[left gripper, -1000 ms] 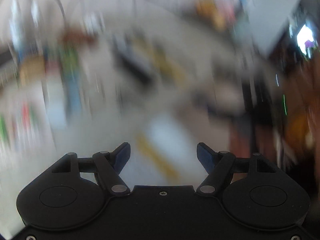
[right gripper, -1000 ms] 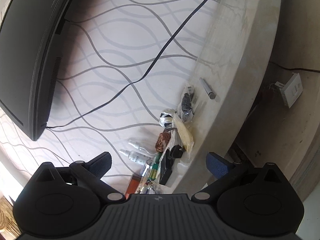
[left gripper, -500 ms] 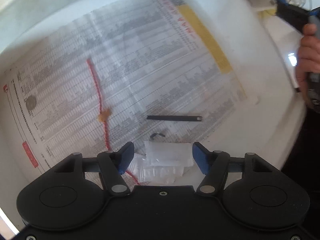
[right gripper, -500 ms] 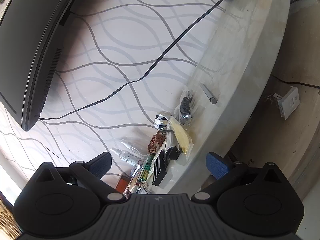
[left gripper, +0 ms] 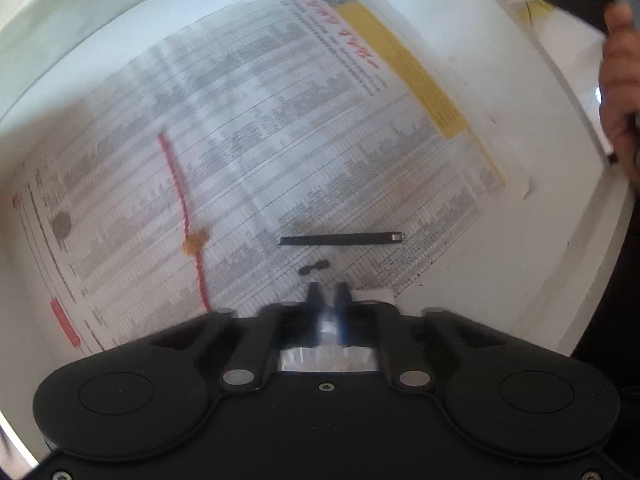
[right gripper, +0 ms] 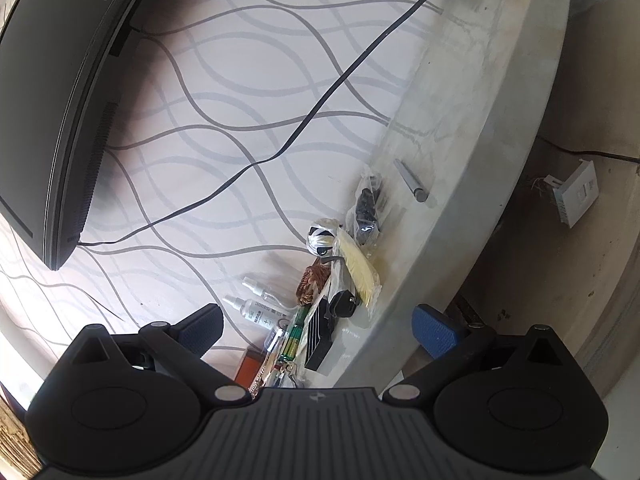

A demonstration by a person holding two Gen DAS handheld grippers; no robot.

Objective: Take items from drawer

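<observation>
Two pads pinching clear packet

Left gripper: fingertips blurred; a clear plastic packet shows pinched between them, mostly hidden behind the gripper body.
Printed sheet: lines the drawer; text too smeared to read; lower left corner cut off by the gripper.
Red cord: lower end disappears behind the gripper.
Small dark bit: too small to identify, possibly a clip.
Hand: cut off by the right edge.
Monitor: only partly in frame, top and left cropped.
Item pile: nearest pieces hidden behind the right gripper.
</observation>
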